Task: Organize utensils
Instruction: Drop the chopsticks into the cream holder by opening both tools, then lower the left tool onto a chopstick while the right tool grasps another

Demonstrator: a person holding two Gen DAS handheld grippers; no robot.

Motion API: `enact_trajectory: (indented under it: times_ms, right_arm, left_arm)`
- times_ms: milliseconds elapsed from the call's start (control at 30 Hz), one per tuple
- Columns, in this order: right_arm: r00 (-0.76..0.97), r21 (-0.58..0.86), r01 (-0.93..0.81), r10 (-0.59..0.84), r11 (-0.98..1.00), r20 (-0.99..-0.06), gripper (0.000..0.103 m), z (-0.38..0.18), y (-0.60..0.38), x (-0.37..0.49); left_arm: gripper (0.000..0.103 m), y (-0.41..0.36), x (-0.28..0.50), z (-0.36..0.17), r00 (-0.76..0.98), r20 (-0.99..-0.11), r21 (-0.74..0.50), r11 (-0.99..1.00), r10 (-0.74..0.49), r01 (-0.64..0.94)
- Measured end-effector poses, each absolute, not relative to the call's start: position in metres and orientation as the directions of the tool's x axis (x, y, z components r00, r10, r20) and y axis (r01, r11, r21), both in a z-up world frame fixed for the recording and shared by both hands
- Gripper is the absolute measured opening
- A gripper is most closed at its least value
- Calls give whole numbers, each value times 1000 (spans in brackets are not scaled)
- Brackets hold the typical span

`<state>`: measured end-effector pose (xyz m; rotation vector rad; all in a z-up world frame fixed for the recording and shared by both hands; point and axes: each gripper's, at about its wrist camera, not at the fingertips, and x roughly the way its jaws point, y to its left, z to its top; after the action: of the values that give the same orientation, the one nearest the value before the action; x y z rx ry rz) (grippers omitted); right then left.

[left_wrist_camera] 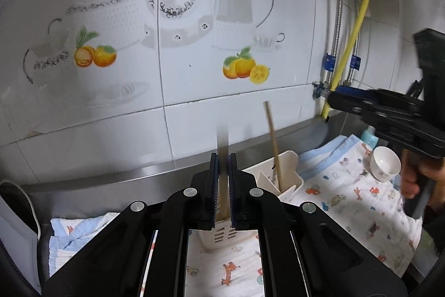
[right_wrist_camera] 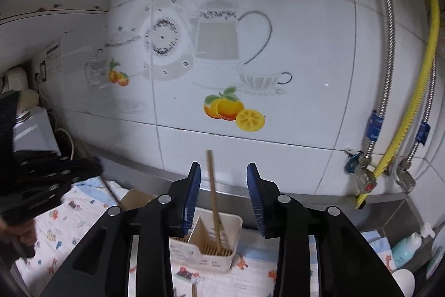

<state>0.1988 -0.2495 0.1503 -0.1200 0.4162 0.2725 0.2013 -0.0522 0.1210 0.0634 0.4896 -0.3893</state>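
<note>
Left gripper point(left_wrist_camera: 222, 185) is pinching a blurry wooden chopstick point(left_wrist_camera: 222, 146) upright, right over the white utensil holder point(left_wrist_camera: 289, 180). Right gripper point(right_wrist_camera: 224, 199) hangs wide apart, nothing in it. Another chopstick point(right_wrist_camera: 214, 199) leans in the holder, which sits on the printed cloth point(left_wrist_camera: 347, 194) near the counter's back edge.

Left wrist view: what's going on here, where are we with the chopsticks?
The left gripper is shut on a chopstick, held upright above the white utensil holder. One chopstick already stands in that holder, leaning against its divider. The right gripper is open and empty, hovering just above the holder. A white cup lies tilted on the patterned cloth.
</note>
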Motion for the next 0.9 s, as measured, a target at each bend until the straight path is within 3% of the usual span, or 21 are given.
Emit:
enact_trajectory:
  times_ms: [200, 467, 900]
  right_arm:
    - [864, -73, -320, 259, 945, -433, 38, 145, -256, 146]
    - [792, -23, -357, 290, 934, -537, 38, 83, -270, 76]
    - [648, 10, -305, 215, 952, -731, 24, -38, -295, 10]
  left_arm:
    - [9, -54, 189, 131, 822, -446, -21, 922, -356, 387]
    - [17, -50, 133, 139, 838, -416, 28, 916, -354, 401]
    - [17, -35, 51, 50, 751, -550, -59, 914, -365, 401]
